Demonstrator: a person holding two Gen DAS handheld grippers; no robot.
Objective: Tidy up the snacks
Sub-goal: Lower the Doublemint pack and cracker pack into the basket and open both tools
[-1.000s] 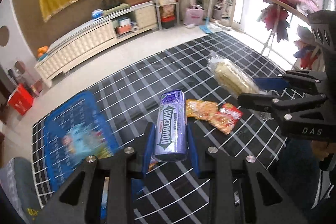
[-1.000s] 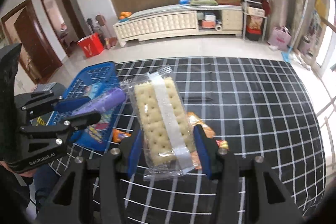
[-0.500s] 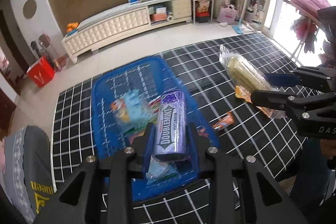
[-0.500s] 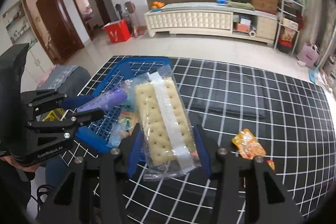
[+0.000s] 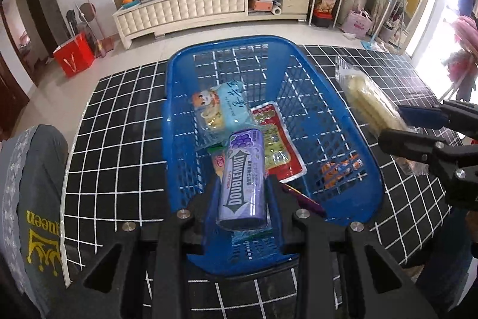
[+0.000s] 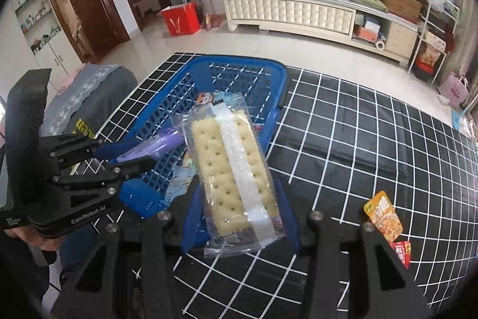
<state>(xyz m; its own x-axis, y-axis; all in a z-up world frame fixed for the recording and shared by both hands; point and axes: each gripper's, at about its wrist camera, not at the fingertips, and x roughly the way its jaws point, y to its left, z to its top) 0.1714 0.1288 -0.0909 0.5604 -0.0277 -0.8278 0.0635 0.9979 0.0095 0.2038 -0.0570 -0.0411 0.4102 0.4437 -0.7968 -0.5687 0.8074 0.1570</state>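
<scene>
Snacks fill both tongs: the left gripper (image 5: pixel 241 193) clamps a purple Doublemint tube (image 5: pixel 242 181) at lower centre, above the blue basket (image 5: pixel 310 97) — the right gripper (image 6: pixel 239 211) pinches a clear cracker pack (image 6: pixel 231 166) (over the basket's near right rim). An orange packet (image 6: pixel 383 216) lies lower right on the checked cloth (image 6: pixel 358 133).
</scene>
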